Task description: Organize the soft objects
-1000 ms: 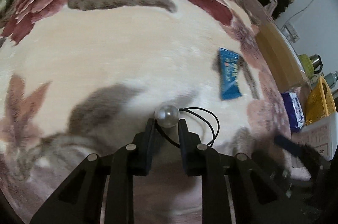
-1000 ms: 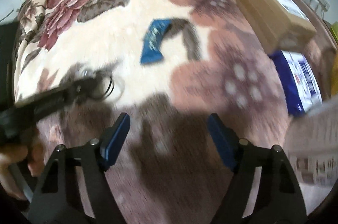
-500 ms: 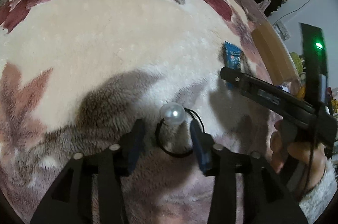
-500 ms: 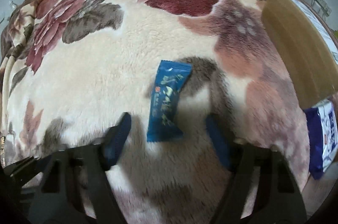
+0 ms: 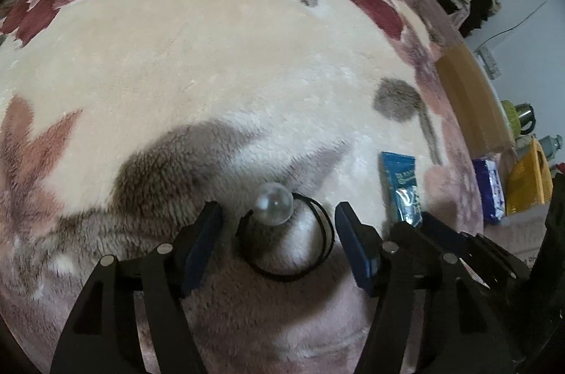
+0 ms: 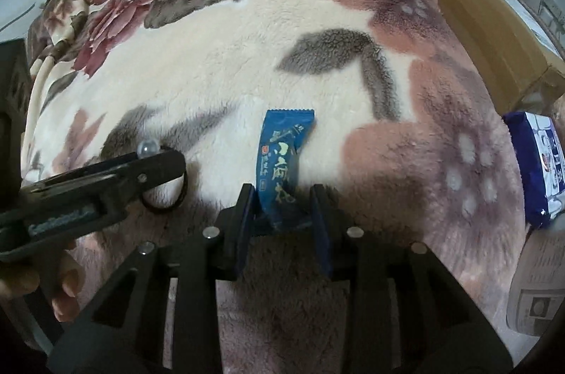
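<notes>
Left wrist view: your left gripper [image 5: 277, 234] has just opened off the hair tie [image 5: 286, 239], now lying free on the blanket [image 5: 212, 73]. Your right gripper [image 6: 282, 215] has been closing around the blue packet's [image 6: 282, 158] near end, pads not clearly pressing yet.

Hair tie [image 5: 286, 238] and snack packet [image 6: 282, 162] side by side on blanket [image 5: 212, 84].

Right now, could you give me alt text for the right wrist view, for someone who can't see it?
The right gripper, its jaws just closing, straddles the near end of a blue snack packet lying on a floral fleece blanket. To the left, the left gripper hovers over a beaded black hair tie.
</notes>
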`<state>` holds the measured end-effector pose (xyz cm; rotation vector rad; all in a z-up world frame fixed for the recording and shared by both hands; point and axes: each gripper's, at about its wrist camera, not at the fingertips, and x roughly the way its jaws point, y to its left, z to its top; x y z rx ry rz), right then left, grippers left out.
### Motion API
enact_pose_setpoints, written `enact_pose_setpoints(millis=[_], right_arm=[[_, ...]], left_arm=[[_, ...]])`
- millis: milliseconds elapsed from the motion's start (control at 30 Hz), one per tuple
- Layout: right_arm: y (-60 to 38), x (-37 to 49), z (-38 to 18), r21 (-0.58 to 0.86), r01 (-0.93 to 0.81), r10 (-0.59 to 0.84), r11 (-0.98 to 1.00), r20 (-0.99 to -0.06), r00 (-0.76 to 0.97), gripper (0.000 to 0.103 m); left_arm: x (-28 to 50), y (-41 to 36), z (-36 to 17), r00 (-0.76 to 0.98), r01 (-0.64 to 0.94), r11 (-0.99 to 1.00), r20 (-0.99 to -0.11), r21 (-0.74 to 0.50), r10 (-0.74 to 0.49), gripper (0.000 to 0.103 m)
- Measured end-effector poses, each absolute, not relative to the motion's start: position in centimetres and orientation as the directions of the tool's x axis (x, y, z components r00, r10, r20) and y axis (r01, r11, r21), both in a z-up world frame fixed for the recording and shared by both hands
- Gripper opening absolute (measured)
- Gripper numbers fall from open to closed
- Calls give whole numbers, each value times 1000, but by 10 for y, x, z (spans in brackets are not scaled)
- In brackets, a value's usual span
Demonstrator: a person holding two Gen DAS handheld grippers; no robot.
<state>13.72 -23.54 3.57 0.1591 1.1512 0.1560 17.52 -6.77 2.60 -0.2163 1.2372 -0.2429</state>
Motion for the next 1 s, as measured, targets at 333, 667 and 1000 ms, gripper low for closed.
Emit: enact_pose_setpoints(millis=[333, 667, 1000], right_arm=[[-230, 148, 24, 206, 15, 185, 978, -908, 376, 35], [-222, 95, 47, 226, -34, 222, 973, -895, 387, 35], [-232, 51, 48, 233, -1, 218, 972, -906, 362, 35]], left_arm=[[170, -60, 23, 318, 65, 970, -917, -235, -243, 23], [125, -55, 37, 296, 117, 962, -916, -245, -269, 23], [83, -56, 41, 268, 138, 964, -929, -227, -257, 23]])
